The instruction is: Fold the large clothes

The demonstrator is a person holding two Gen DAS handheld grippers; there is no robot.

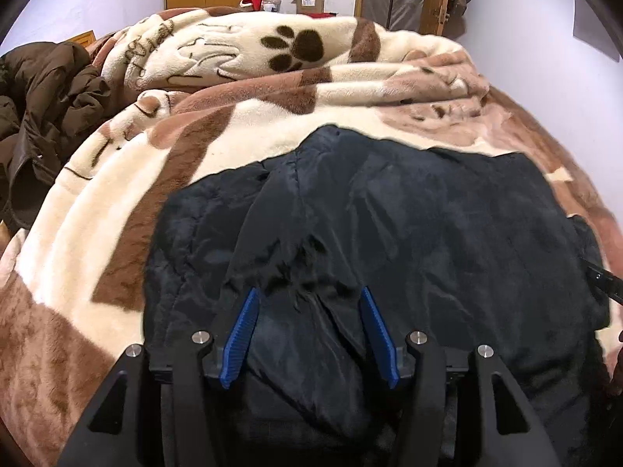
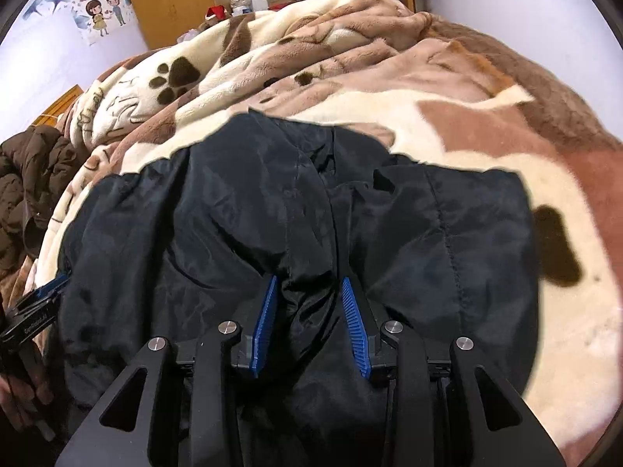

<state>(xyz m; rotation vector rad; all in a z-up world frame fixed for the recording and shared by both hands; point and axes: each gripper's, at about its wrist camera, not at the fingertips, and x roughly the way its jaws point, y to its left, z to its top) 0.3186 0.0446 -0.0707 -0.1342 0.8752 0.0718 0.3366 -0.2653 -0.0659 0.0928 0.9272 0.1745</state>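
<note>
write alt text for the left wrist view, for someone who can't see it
A dark padded jacket lies folded on a cream and brown paw-print blanket, seen from the left tool, whose blue-padded jaws stand apart over the fabric without pinching it. A brown coat is heaped at the left.

bunched blanket (image 1: 249, 58) ahead, brown coat (image 1: 50, 89) left

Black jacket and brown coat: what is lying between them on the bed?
Only the fleece blanket lies between the black jacket and the brown coat; the left wrist view shows it.
</note>
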